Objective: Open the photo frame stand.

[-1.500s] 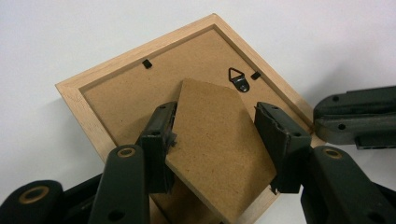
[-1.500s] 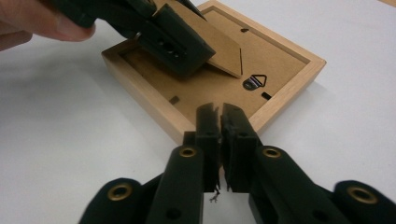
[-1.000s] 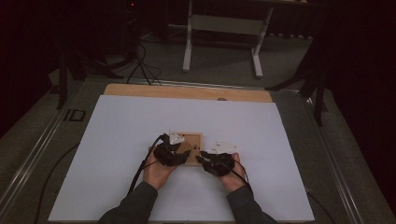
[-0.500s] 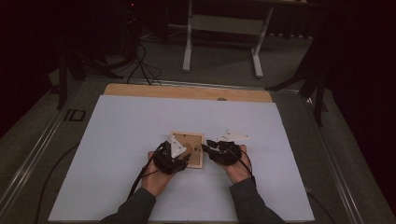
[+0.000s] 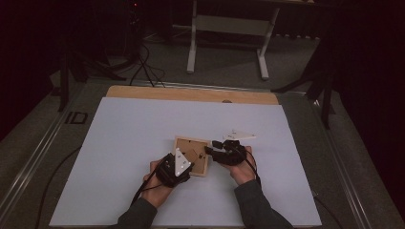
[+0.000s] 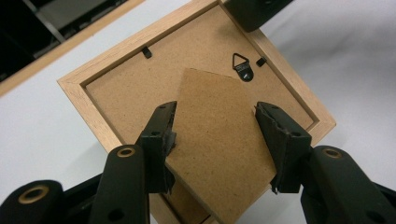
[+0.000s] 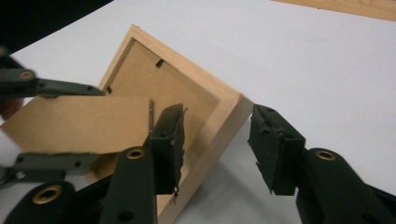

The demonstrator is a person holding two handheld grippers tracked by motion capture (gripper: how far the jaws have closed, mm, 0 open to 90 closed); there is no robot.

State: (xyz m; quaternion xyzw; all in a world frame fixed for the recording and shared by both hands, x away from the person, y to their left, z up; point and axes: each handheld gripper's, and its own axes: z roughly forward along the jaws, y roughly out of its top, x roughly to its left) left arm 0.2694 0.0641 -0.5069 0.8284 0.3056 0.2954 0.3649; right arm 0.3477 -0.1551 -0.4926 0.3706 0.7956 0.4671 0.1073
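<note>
Wooden picture frame (image 5: pixel 192 155) lies back-up at the middle of the white sheet (image 5: pixel 119 157) in the high view, where the right gripper (image 5: pixel 213 148), a second ago down beside the left gripper (image 5: pixel 177 164), now sits at the frame's right edge. Left gripper view: its jaws clasp the cardboard stand flap (image 6: pixel 219 140), mid-frame. Right gripper view: the jaws have just been opening and now straddle the frame's corner (image 7: pixel 231 109) without pressing, so the release looks done.

Overhead cam; tong cams share frame (image 5: pixel 192 155)
</note>
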